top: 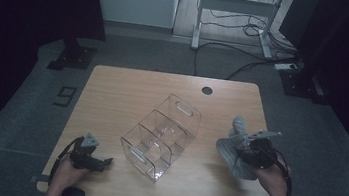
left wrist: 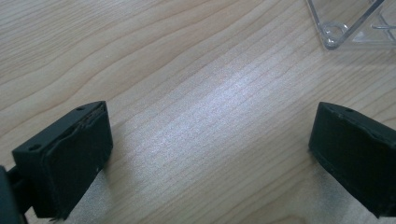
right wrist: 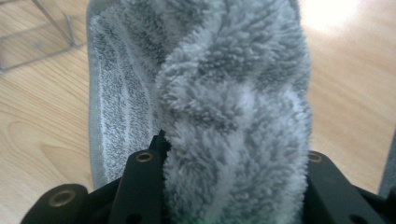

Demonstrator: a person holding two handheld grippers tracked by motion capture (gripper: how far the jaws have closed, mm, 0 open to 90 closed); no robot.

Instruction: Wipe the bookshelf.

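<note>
A grey fluffy towel (top: 233, 148) lies bunched at the table's right side, and my right gripper (top: 247, 147) is shut on it. In the right gripper view a thick fold of the towel (right wrist: 233, 116) fills the space between the two black jaws. A clear plastic divided bin (top: 162, 136) stands in the middle of the table; its corner (left wrist: 332, 39) shows in the left gripper view. My left gripper (top: 104, 162) rests low at the table's front left, open, with bare wood between its fingers (left wrist: 70, 154).
The wooden table (top: 128, 87) has a round cable hole (top: 207, 90) near its far edge. Beyond it stand a white desk frame (top: 235, 15) and cables (top: 247, 61) on the grey floor. A black stand base (top: 72, 58) sits at the far left.
</note>
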